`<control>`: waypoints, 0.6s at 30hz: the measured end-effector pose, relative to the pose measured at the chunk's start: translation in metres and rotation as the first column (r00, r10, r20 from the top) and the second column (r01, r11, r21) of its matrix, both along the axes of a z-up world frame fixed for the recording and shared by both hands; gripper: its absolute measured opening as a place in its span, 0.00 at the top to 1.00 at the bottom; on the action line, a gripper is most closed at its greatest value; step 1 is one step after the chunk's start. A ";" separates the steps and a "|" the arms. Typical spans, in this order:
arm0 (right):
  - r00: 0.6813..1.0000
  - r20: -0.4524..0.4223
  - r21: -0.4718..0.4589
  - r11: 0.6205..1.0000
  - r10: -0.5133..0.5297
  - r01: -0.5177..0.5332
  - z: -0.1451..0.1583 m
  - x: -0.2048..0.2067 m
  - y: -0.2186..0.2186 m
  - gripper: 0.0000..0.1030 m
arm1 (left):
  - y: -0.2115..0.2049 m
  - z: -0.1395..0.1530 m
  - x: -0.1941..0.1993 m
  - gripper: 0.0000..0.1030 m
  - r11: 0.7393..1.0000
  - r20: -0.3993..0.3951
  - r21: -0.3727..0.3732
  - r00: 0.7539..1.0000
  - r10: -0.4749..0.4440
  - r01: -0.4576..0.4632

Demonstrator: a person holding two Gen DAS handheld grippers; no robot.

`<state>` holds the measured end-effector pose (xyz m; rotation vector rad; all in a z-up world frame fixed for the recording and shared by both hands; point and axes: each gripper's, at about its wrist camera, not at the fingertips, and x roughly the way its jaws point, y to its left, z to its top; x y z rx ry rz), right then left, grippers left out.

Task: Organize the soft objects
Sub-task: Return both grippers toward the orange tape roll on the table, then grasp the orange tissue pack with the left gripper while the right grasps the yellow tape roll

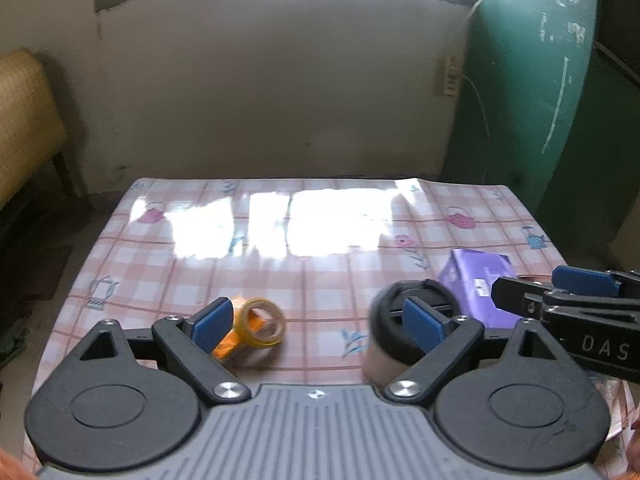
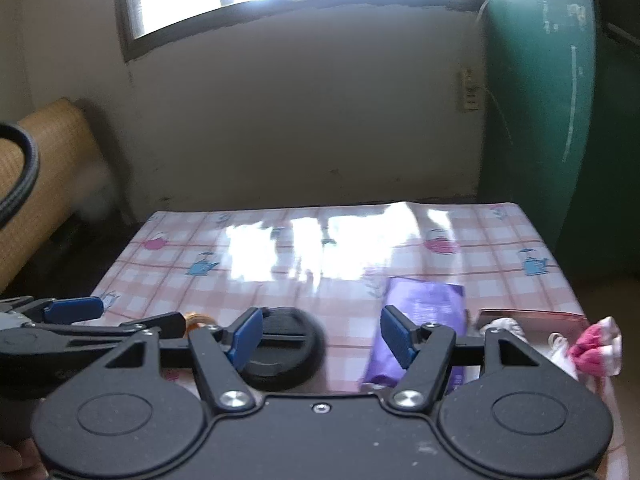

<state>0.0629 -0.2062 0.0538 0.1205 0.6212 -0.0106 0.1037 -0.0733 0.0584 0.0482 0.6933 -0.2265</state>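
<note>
Approach step: left gripper (image 1: 320, 322) and right gripper (image 2: 322, 338) both gape wide, holding nothing. The pink soft bundle (image 2: 596, 346) sits at the tabletop's (image 2: 280, 280) near right corner; next, the right one must swing there

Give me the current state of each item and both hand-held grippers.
Left hand-held gripper: open, empty.
Right hand-held gripper: open, empty.
Tape roll: on its side, leaning on an orange item.
Black-lidded cup: upright, lid on.
Purple pack: lying flat on the table.
Pink cloth: bunched at the table's right edge.
</note>
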 end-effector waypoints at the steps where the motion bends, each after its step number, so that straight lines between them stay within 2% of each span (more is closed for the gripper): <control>1: 1.000 -0.002 -0.001 1.000 0.009 -0.009 -0.001 0.002 0.006 0.25 | 0.005 -0.001 0.001 0.08 1.000 -0.001 -0.003 1.000 0.009 -0.009; 11: 0.995 -0.021 -0.012 0.995 0.094 -0.094 -0.011 0.018 0.059 0.25 | 0.050 -0.007 0.006 0.08 0.997 -0.010 -0.015 0.997 0.080 -0.080; 18: 0.984 -0.051 0.017 0.986 0.169 -0.168 -0.027 0.031 0.091 0.25 | 0.094 -0.026 0.010 0.08 0.990 -0.035 -0.022 0.989 0.142 -0.142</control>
